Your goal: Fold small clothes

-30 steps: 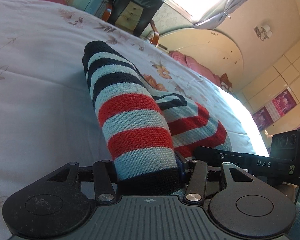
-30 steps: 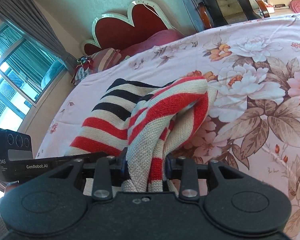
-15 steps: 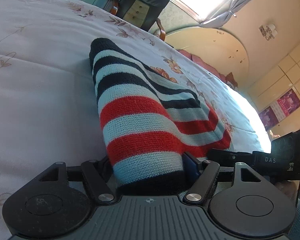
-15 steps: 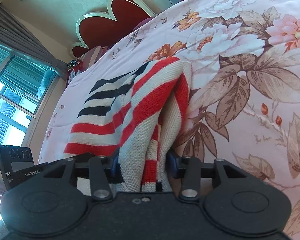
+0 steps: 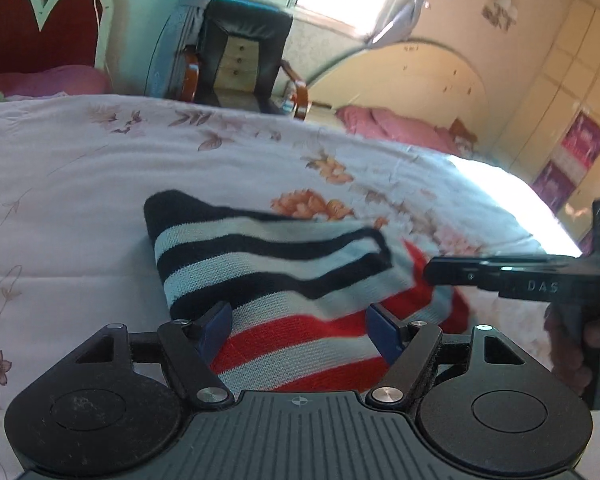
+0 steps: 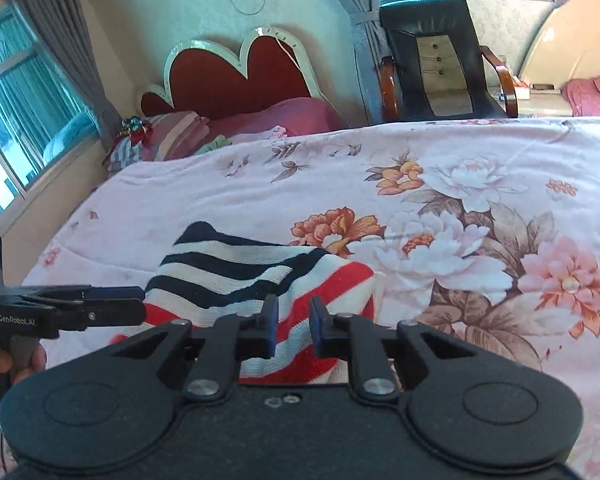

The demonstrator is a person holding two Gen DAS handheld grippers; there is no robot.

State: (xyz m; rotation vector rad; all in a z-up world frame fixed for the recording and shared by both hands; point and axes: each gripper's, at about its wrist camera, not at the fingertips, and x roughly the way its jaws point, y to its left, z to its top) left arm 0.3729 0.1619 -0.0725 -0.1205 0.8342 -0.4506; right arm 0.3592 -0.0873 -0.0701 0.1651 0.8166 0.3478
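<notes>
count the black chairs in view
1: one black chair with wooden arms stands past the bed's far edge, beside the curtain; others may be out of view.

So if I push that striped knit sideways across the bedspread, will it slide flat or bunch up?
The striped knit would probably bunch: it looks soft and thick, folded in loose layers. The floral bedspread is cloth too, so likely some drag. Lifted by one edge, it would likely flop open.

The folded red, white and navy striped knit garment (image 6: 260,280) lies on the floral-sheeted bed (image 6: 480,208), heart-shaped red headboard (image 6: 236,72) behind, black leather armchair (image 6: 436,56) to its right.
</notes>
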